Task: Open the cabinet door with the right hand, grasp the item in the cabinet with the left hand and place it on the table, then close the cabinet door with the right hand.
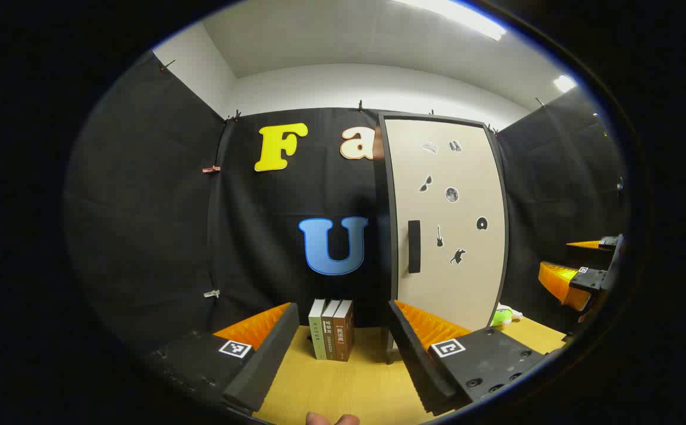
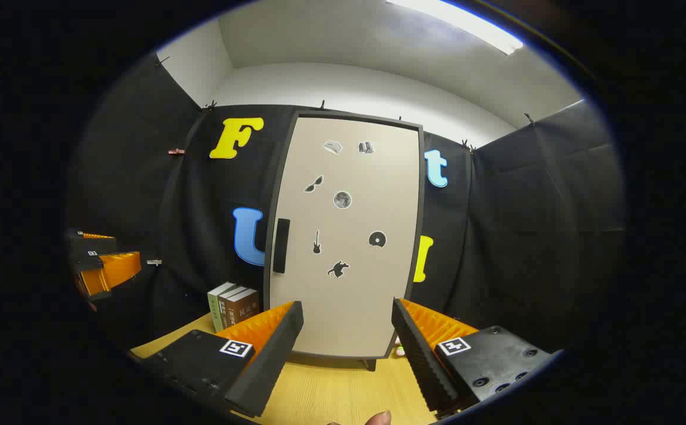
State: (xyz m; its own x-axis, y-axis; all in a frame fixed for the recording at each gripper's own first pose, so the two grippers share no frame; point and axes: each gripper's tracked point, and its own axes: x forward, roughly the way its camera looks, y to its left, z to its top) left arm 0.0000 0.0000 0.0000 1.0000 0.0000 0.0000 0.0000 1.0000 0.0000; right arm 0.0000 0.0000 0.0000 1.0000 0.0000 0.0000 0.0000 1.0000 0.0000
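The cabinet (image 2: 343, 236) stands upright on the table (image 2: 331, 392) against the black booth wall, and its door (image 2: 352, 177) is shut, so the item inside cannot be seen. The door is a pale panel in a dark frame, with small dark stickers (image 2: 342, 199) scattered over it and a dark vertical handle (image 2: 281, 245) near its left edge. In the left gripper view the same cabinet (image 1: 446, 224) sits right of centre, its handle (image 1: 414, 246) again on the left side of the door. Three books (image 1: 331, 329) stand upright side by side on the table (image 1: 331, 383), just left of the cabinet; in the right gripper view they (image 2: 234, 307) show low at the left, beside the cabinet's lower corner. A small green thing (image 1: 502, 317) lies on the table at the cabinet's right foot, too small to tell what it is. The right gripper (image 2: 346, 330) points straight at the lower part of the door, its jaws spread wide and holding nothing, apart from the door. The left gripper (image 1: 343, 333) faces the books and the cabinet's left edge, its jaws likewise spread and empty. Each gripper shows at the edge of the other's view: the right gripper (image 1: 579, 265) far right, the left gripper (image 2: 104, 265) far left, both held above the table. A fingertip (image 1: 331, 419) peeks in at the bottom of the left gripper view.
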